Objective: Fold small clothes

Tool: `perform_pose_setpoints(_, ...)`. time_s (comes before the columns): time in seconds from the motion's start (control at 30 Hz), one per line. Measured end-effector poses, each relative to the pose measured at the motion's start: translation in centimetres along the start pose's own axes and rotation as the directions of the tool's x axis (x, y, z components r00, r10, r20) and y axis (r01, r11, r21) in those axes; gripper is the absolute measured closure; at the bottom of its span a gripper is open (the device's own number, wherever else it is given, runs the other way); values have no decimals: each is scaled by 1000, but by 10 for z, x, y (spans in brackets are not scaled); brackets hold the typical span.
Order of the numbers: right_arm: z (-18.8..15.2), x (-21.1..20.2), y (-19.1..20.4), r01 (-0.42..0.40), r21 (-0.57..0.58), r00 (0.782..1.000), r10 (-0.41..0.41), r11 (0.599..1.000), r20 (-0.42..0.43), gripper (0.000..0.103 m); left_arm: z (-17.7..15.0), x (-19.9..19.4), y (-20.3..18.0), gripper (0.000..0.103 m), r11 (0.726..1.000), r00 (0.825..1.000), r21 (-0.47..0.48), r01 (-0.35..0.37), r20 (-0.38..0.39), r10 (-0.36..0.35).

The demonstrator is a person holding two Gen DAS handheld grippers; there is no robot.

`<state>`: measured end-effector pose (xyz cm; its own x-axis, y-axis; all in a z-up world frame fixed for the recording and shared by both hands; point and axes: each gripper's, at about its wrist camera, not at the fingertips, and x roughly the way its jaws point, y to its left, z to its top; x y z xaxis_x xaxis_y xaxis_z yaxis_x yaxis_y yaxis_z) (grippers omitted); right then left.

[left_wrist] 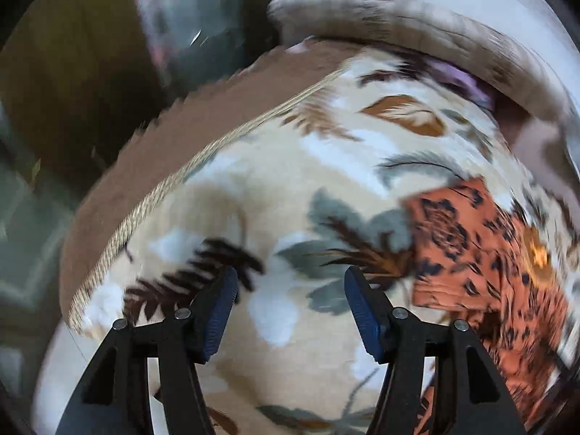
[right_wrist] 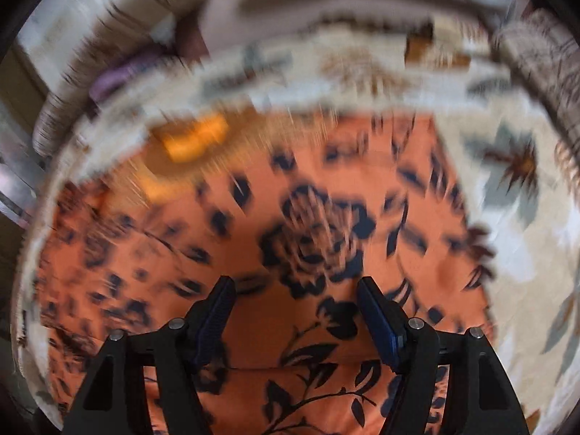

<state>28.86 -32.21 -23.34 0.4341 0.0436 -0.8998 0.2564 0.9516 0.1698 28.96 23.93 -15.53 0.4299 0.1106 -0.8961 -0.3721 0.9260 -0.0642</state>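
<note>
An orange garment (right_wrist: 326,224) with black rose and leaf print lies spread on a cream bedspread (left_wrist: 253,181) with grey and brown leaves. My right gripper (right_wrist: 295,290) is open and empty, hovering right over the garment's middle. My left gripper (left_wrist: 290,282) is open and empty over the bedspread, with the garment (left_wrist: 471,239) off to its right. Both views are blurred by motion.
A brown blanket edge with a fringe (left_wrist: 203,134) runs along the bedspread's left side. Patterned pillows (left_wrist: 417,25) and a purple cloth (left_wrist: 467,79) lie at the far end. A brighter orange patch (right_wrist: 195,137) sits at the garment's far left. A metal frame (right_wrist: 18,174) stands at the left.
</note>
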Motion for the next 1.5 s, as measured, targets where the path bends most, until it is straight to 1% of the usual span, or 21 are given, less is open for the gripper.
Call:
perform_pose_setpoints(0.07,-2,-11,4,8,-13,999,-7,1000,33,30,-2,7,2,42,997,998,-40,62,-17,-63)
perform_pose_setpoints(0.1,-3,-22,3,-25,-6,997,26,1000,67,30,-2,8,-1,42,996,997,-38,76,-17,-77)
perform_pose_setpoints(0.17,-5,-38,2,-52,0,991,52,999,121,30,-6,7,-24,43,992,992,4,123,-2,-123)
perform_pose_setpoints(0.2,-6,-44,1,-42,-1,989,42,999,142,30,-8,7,-43,44,987,987,38,158,-1,-158)
perform_pose_setpoints(0.3,-7,-49,-9,-48,33,985,42,998,167,30,-7,22,-79,47,971,972,63,232,-41,-230)
perform_pose_setpoints(0.5,-2,-42,-32,-57,81,990,46,995,134,30,-5,71,-120,46,977,971,42,209,-127,-202)
perform_pose_setpoints(0.57,-2,-39,-39,-58,89,990,46,994,131,30,-4,82,-121,46,974,965,14,227,-134,-223)
perform_pose_setpoints(0.63,-4,-39,-46,-60,105,991,46,993,127,30,-3,80,-121,50,963,957,-10,271,-103,-271)
perform_pose_setpoints(0.67,-4,-38,-49,-63,115,991,49,991,124,30,-2,80,-122,73,951,945,-19,308,-106,-309)
perform_pose_setpoints(0.7,-3,-37,-53,-68,128,991,53,989,121,30,-1,80,-124,89,939,932,-29,342,-118,-343)
perform_pose_setpoints(0.73,-3,-36,-56,-74,139,991,58,987,119,30,0,79,-127,97,936,927,-28,351,-132,-352)
perform_pose_setpoints(0.8,-1,-37,-61,-87,162,990,67,983,123,30,3,72,-131,98,936,929,-16,351,-122,-351)
perform_pose_setpoints(0.87,0,-39,-64,-94,174,989,71,980,134,30,9,62,-134,98,922,916,-30,386,-110,-387)
perform_pose_setpoints(0.97,-1,-44,-68,-103,190,986,75,976,149,30,29,30,-137,98,892,889,-53,449,-69,-452)
perform_pose_setpoints(1.1,-1,-47,-73,-122,215,983,89,969,158,30,64,-42,-155,98,857,856,-9,516,25,-516)
perform_pose_setpoints(1.17,0,-50,-77,-137,230,981,100,964,167,30,79,-73,-167,98,839,836,13,544,67,-544)
perform_pose_setpoints(1.23,0,-54,-80,-148,239,978,107,960,177,30,92,-108,-186,98,814,809,35,580,95,-580)
perform_pose_setpoints(1.3,0,-57,-82,-157,244,976,113,957,186,30,96,-133,-200,98,798,793,56,600,95,-602)
perform_pose_setpoints(1.33,0,-58,-84,-161,247,975,115,956,190,30,94,-147,-217,98,777,773,69,625,82,-629)
perform_pose_setpoints(1.4,0,-60,-89,-168,258,973,118,951,200,30,83,-163,-241,98,746,745,87,660,58,-665)
perform_pose_setpoints(1.5,-1,-64,-100,-176,284,970,117,943,213,30,55,-184,-294,98,685,693,145,714,-7,-721)
